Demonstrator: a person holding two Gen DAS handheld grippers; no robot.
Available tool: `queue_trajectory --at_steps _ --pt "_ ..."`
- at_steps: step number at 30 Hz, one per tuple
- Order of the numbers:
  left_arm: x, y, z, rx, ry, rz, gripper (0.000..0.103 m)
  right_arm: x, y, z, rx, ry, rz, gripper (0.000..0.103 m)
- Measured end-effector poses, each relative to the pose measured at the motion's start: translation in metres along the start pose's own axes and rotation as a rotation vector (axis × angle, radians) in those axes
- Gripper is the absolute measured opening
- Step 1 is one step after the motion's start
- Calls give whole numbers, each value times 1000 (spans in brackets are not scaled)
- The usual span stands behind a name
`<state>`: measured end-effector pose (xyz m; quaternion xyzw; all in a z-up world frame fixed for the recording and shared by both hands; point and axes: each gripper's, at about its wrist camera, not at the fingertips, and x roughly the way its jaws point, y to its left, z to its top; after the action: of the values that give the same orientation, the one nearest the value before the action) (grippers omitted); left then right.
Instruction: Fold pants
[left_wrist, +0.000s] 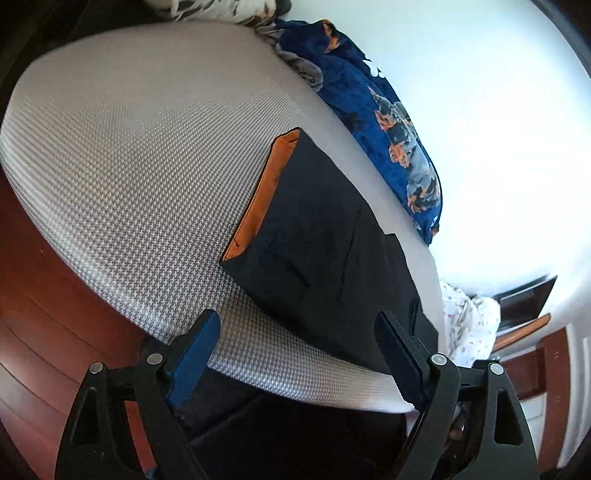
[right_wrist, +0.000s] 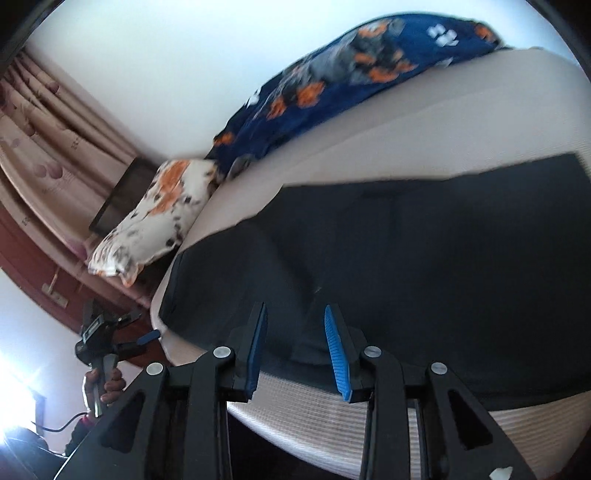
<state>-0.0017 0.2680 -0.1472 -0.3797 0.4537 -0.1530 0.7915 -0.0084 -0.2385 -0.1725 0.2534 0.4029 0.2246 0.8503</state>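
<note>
Black pants (left_wrist: 317, 251) lie flat on the grey woven mattress (left_wrist: 140, 177), with the orange waistband lining (left_wrist: 258, 199) showing at their far left edge. My left gripper (left_wrist: 295, 332) is open and empty, at the mattress's near edge just short of the pants. In the right wrist view the pants (right_wrist: 424, 266) spread wide across the mattress (right_wrist: 406, 122). My right gripper (right_wrist: 295, 321) is open over the pants' near edge, holding nothing. The left gripper (right_wrist: 110, 339), held in a hand, also shows in the right wrist view beyond the mattress corner.
A navy blanket with orange dog print (left_wrist: 399, 125) lies along the far side by the white wall. A floral pillow (right_wrist: 155, 218) sits at the mattress end. Curtains (right_wrist: 44, 140) hang on the left. Reddish wooden floor (left_wrist: 44, 295) lies below the bed.
</note>
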Motion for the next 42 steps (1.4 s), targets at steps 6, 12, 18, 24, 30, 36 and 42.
queue_trajectory --at_steps 6,12,18,24,30,36,42 --pt "26 3 18 -51 51 -79 85 8 6 -7 9 26 10 37" --pt "29 9 26 -108 82 -145 84 4 3 -7 39 13 29 44" --pt "9 16 19 -103 -37 -401 84 13 1 -6 67 33 51 47" --pt "21 21 15 -96 19 -264 84 14 3 -7 60 33 55 51" --pt "36 25 8 -166 74 -309 84 15 2 -8 72 31 66 53" --pt "27 28 5 -297 -85 -298 85 15 2 -9 76 33 79 54" --pt "41 13 6 -188 -85 -332 85 15 3 -12 81 31 83 56"
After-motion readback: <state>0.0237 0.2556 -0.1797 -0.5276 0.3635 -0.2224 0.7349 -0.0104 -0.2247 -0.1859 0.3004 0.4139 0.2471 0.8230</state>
